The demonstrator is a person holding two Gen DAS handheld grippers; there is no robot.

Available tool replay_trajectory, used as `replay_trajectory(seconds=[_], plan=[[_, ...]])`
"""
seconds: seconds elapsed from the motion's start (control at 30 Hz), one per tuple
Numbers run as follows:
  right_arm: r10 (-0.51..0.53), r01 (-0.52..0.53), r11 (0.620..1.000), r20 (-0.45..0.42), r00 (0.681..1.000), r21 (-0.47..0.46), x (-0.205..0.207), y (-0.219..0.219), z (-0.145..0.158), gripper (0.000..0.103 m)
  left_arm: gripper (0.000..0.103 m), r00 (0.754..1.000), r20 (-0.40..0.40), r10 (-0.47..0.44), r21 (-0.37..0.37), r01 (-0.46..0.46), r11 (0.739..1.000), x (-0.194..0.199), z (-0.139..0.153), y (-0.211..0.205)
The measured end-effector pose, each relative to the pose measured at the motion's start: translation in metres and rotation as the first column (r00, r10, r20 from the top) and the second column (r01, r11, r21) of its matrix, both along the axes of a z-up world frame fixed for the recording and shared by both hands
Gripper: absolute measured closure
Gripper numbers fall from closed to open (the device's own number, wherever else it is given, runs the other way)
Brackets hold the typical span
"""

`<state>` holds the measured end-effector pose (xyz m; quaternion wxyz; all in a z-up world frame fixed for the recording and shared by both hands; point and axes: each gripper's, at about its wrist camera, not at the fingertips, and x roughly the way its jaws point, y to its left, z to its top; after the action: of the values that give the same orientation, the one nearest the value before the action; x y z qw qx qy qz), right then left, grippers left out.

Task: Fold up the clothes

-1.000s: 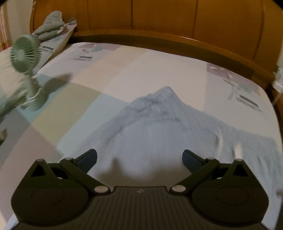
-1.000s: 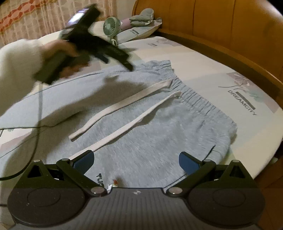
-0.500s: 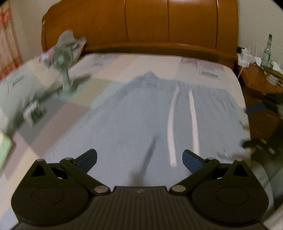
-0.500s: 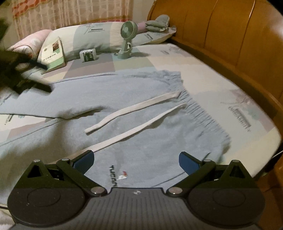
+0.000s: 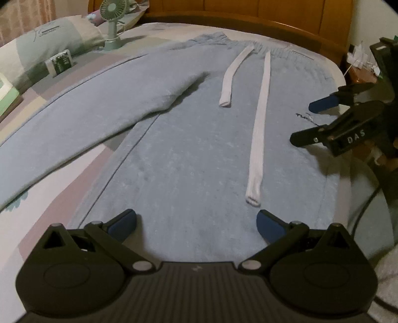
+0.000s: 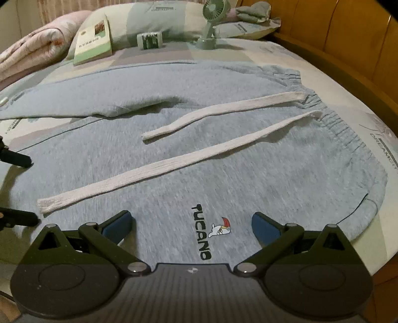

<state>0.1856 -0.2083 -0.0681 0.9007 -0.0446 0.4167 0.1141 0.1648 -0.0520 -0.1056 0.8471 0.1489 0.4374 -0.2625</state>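
Grey-blue sweatpants (image 5: 186, 154) lie flat on the bed, waistband toward the headboard, one leg angled off to the left. Two white drawstrings (image 5: 258, 124) trail down the front. My left gripper (image 5: 196, 222) hovers open over the upper leg, nothing between its fingers. In the left wrist view my right gripper (image 5: 321, 119) stands open at the pants' right edge. From the right wrist, the sweatpants (image 6: 223, 174) show a TUCANO logo (image 6: 201, 231) right in front of the open right gripper (image 6: 190, 223). The left gripper's fingertips (image 6: 17, 159) poke in at the left edge.
A green fan (image 6: 211, 15), a small box (image 6: 149, 39), a book (image 6: 94, 39) and pillows sit at the bed's far side, with a pink quilt (image 6: 29, 49) beyond. The wooden headboard (image 5: 248, 10) curves behind. A nightstand (image 5: 360, 72) stands past the bed's right edge.
My left gripper has drawn back from the waistband to over the leg, so the whole front now shows. My right gripper has pulled back slightly. Both stay open.
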Motion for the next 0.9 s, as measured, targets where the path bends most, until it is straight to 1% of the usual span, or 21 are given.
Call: replay_trajectory(seconds=[0.1, 0.23, 0.4, 0.53, 0.6, 0.7, 0.9], plan=[[-0.016, 0.016, 1.000, 0.005, 1.000, -0.004, 0.000, 0.002, 0.000, 0.000, 0.001, 1.000, 0.004, 0.028, 0.003, -0.028, 1.000, -0.009, 0.002, 0.006], [-0.026, 0.026, 1.000, 0.021, 0.999, -0.002, -0.001, 0.002, -0.001, 0.000, 0.001, 0.996, -0.005, 0.088, 0.020, -0.088, 0.996, -0.031, 0.001, 0.027], [-0.031, 0.031, 1.000, 0.033, 0.999, -0.006, -0.002, 0.002, -0.001, 0.000, 0.001, 0.983, -0.034, 0.182, 0.013, -0.181, 0.983, -0.059, -0.004, 0.060], [-0.048, 0.048, 0.999, 0.017, 0.999, -0.015, -0.001, 0.004, 0.001, 0.000, 0.001, 0.974, -0.033, 0.224, 0.026, -0.223, 0.974, -0.071, -0.002, 0.071], [-0.062, 0.062, 0.998, -0.005, 0.998, -0.022, 0.000, 0.006, 0.004, 0.000, 0.001, 0.971, -0.020, 0.240, 0.043, -0.239, 0.970, -0.074, 0.000, 0.072], [-0.081, 0.080, 0.996, -0.043, 0.996, -0.037, -0.001, 0.012, 0.011, 0.000, 0.001, 0.965, 0.028, 0.261, 0.071, -0.262, 0.962, -0.078, 0.006, 0.073], [0.017, -0.016, 0.999, 0.017, 1.000, -0.046, -0.025, 0.038, 0.034, 0.000, 0.001, 0.954, 0.076, 0.291, 0.063, -0.296, 0.953, -0.085, 0.016, 0.084]])
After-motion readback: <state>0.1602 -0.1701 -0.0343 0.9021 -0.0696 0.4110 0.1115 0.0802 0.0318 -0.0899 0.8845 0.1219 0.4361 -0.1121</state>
